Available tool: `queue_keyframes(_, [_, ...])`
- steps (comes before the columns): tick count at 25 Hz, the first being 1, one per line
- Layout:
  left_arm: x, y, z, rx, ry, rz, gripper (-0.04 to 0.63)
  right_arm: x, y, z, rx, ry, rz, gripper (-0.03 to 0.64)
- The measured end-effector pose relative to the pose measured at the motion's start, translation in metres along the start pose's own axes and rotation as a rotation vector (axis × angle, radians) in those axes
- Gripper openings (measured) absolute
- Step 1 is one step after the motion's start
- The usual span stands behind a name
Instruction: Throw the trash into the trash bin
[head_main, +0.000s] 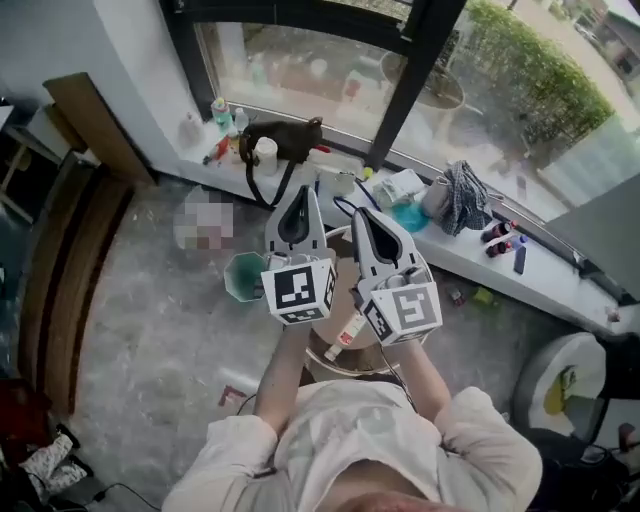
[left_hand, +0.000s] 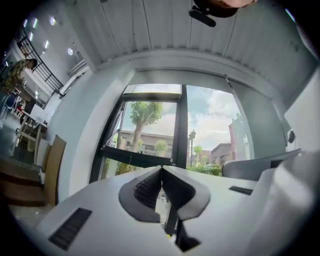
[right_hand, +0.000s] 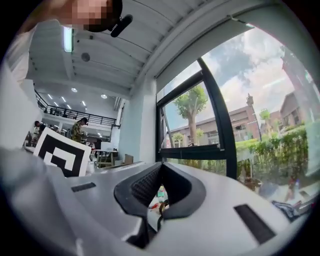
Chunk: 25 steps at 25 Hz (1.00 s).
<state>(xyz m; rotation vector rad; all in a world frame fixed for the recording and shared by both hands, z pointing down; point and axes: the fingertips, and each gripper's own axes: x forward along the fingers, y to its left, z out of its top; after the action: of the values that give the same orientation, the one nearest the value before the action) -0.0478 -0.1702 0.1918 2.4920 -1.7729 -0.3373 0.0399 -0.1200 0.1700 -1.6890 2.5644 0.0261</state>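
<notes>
Grey concrete floor (head_main: 150, 330), with a white window ledge (head_main: 470, 262) along the far side under a big dark-framed window (head_main: 400, 90).

Nearest: a person in a pale shirt (head_main: 350, 430), both forearms held out in front, one gripper in each hand.

Left gripper (head_main: 305, 192): jaws fully together, tips touching, nothing between them. It's aimed roughly level at the window; its own view shows only trees and buildings past the tips.

Right gripper (head_main: 362, 213): just beside the left one. Jaws also together at the tips and holding nothing.

Directly under both grippers is a small round wooden desk (head_main: 335, 368). On it lies a white piece of trash with a red label (head_main: 350, 330), partly hidden by the marker cubes. Neither gripper touches it.

Green trash bin (head_main: 243, 277): on the floor just left of the desk, opening up. Can't tell what's inside.

Far ledge, left to right: bottles (head_main: 222, 112), white cup (head_main: 266, 152), brown bag (head_main: 290, 138) with its strap hanging over the edge, teal item (head_main: 410, 215), checked cloth (head_main: 463, 195).
</notes>
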Motion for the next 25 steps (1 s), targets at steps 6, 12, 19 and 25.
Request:
queue_keyframes(6, [0.024,-0.078,0.047,0.039,-0.086,-0.11,0.014,-0.038,-0.07,0.044,-0.02,-0.09,-0.146,0.014])
queue_keyframes(12, [0.019,-0.121,0.044,0.078,-0.082,-0.143,0.014,-0.067,-0.097,0.041,-0.005,-0.094,-0.191,0.014])
queue_keyframes(19, [0.016,-0.143,0.046,0.075,-0.072,-0.177,0.014,-0.08,-0.104,0.03,0.026,-0.078,-0.188,0.014])
queue_keyframes(25, [0.002,-0.164,0.018,0.057,0.005,-0.199,0.014,-0.097,-0.113,0.022,0.043,-0.05,-0.206,0.014])
